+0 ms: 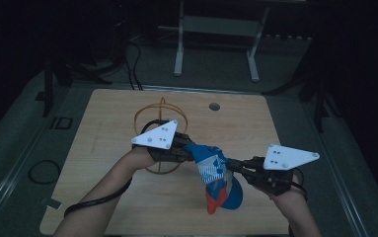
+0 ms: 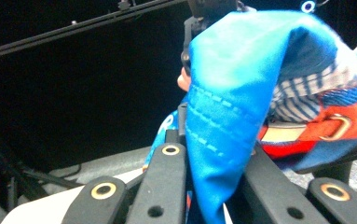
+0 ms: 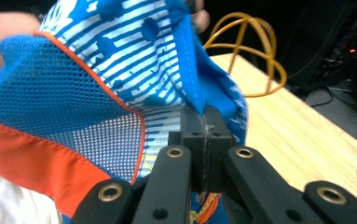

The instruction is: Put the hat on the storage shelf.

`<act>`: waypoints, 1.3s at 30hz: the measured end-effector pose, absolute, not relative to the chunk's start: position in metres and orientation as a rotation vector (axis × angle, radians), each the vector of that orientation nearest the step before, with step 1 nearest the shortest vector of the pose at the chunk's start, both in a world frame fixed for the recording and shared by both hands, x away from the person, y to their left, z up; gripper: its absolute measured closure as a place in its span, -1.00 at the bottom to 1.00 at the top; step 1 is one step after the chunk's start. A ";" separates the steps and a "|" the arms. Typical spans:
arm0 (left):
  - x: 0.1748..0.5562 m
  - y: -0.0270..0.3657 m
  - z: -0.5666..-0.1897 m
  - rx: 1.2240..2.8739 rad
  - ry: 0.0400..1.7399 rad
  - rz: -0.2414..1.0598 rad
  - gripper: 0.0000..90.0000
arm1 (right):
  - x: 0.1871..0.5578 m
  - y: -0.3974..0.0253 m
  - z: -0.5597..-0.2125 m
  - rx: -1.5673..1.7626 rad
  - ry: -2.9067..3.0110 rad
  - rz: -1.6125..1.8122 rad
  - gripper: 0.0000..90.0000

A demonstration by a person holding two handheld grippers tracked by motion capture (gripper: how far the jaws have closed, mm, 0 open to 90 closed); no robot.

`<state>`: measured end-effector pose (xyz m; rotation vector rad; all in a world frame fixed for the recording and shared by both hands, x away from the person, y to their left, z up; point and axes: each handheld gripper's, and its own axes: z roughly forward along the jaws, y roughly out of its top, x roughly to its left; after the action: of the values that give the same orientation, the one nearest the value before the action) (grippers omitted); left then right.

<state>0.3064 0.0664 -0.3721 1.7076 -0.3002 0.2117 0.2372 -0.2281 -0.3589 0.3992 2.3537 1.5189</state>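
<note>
A blue, white-striped and orange mesh cap (image 1: 215, 174) hangs above the wooden table (image 1: 107, 128), stretched between my two grippers. My left gripper (image 1: 189, 148) is shut on the cap's blue edge (image 2: 223, 140) from the left. My right gripper (image 1: 231, 165) is shut on the cap's rim (image 3: 199, 109) from the right. The blue mesh panel (image 3: 59, 98) and orange band (image 3: 27, 163) show close up in the right gripper view. A strap with a metal buckle (image 2: 334, 128) shows in the left gripper view. The cap's lower part droops toward the table's front.
A yellow wire dome frame (image 1: 159, 116) stands on the table behind the left gripper, also in the right gripper view as the wire frame (image 3: 250, 42). A round hole (image 1: 214, 106) sits near the table's far edge. A white stand (image 1: 216, 29) is beyond the table.
</note>
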 end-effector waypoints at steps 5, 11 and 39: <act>0.305 0.075 -0.370 1.744 -0.277 0.238 0.97 | 0.239 -0.242 -0.349 0.440 2.296 1.577 1.00; 0.299 0.084 -0.369 1.789 -0.255 0.263 0.86 | 0.242 -0.244 -0.340 0.448 2.269 1.581 1.00; 0.278 0.183 -0.401 1.831 0.396 0.495 -0.94 | 0.285 -0.217 -0.296 0.507 2.129 1.615 1.00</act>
<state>0.2783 0.1827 -0.4012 1.8308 0.3958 0.4955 0.2849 -0.2169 -0.2964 0.5069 2.1295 1.6152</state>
